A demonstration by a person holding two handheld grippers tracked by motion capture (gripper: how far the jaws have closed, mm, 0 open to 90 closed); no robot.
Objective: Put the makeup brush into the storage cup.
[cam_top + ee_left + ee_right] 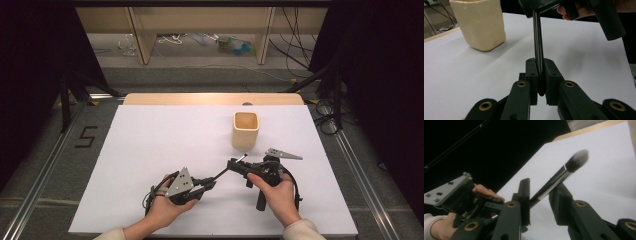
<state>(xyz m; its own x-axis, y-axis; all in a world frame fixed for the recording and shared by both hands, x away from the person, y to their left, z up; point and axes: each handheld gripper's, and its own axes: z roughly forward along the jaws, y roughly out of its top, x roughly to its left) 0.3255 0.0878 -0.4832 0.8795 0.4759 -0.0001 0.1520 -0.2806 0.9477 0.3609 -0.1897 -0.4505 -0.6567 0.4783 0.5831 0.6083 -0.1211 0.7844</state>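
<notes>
High view: one brush [223, 173] spans two grippers; left gripper [209, 186] clamps its handle end, right gripper [235, 165] apparently only loosely straddles the shaft, one cup [245, 129] just beyond.

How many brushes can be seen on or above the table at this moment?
1. The brush is held above the white table, its handle clamped in the left gripper and passing between the right gripper jaws, near the cream cup.

Black fingers [533, 75] with brass rivets, grey plates, pale sleeves — perhaps cream
</notes>
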